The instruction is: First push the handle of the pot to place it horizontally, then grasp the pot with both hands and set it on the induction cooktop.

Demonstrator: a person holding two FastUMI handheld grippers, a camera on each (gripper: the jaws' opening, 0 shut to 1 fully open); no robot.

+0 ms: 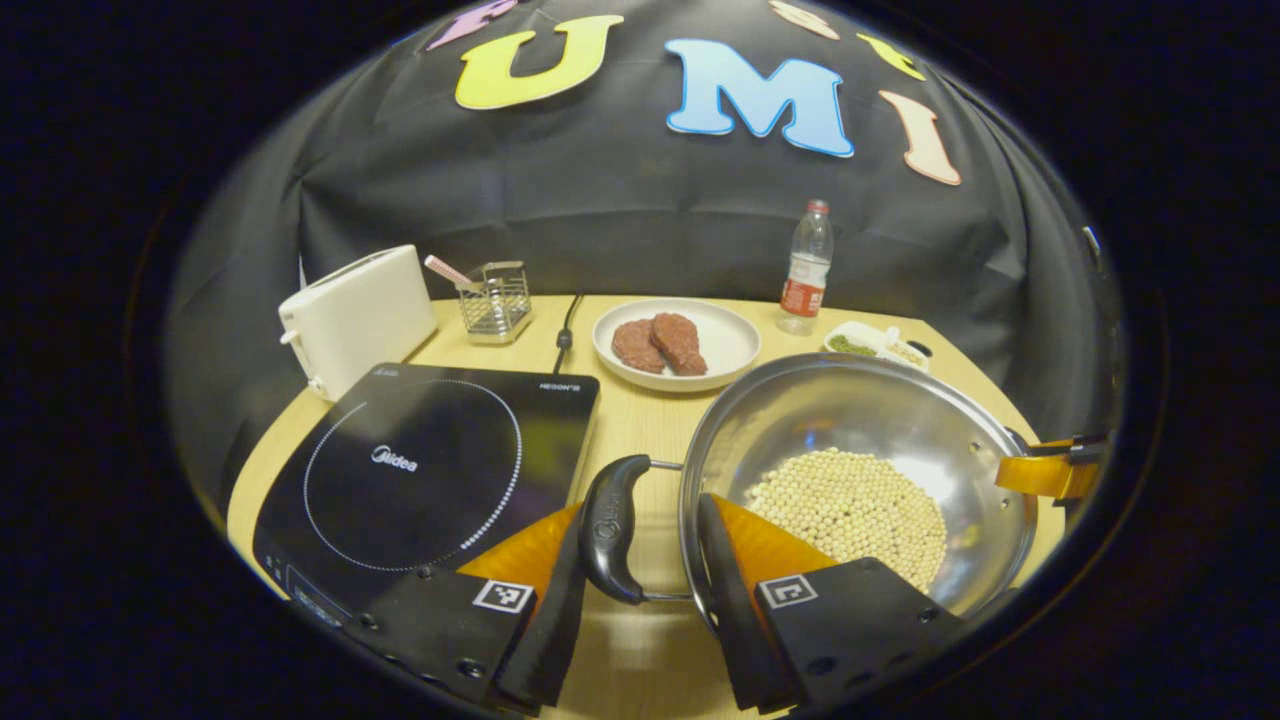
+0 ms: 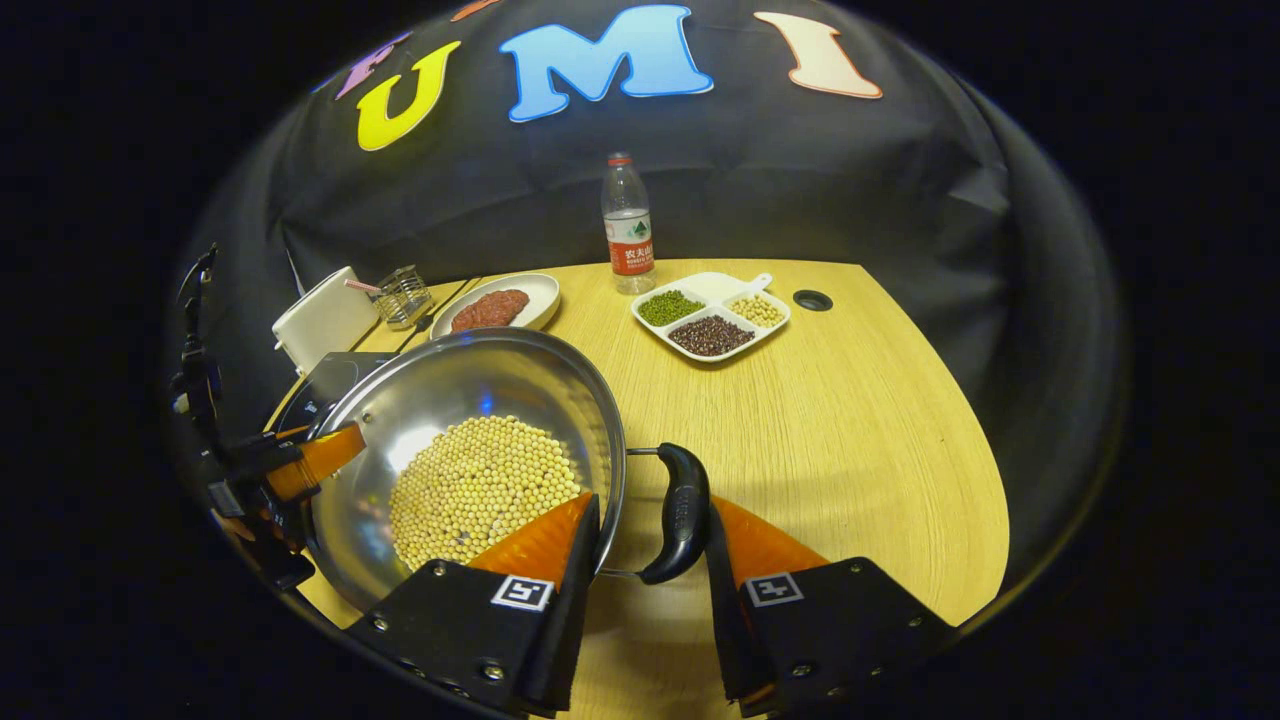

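At the table's (image 2: 850, 420) near edge, just beside the induction cooktop (image 1: 420, 480), the steel pot (image 1: 860, 420) of soybeans (image 1: 850, 510) remains unlifted, each side handle (image 1: 612, 528) lying level between the left gripper's (image 1: 640, 590) and right gripper's (image 2: 650, 580) part-open, apparently unclamped jaws; transfer remains.

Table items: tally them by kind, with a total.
Cooking gear, 2: pot, cooktop
Appliances, 1: toaster
Dishes with food, 2: plate of meat, divided bean dish
Bottles, 1: water bottle
Racks, 1: wire holder
Total: 7
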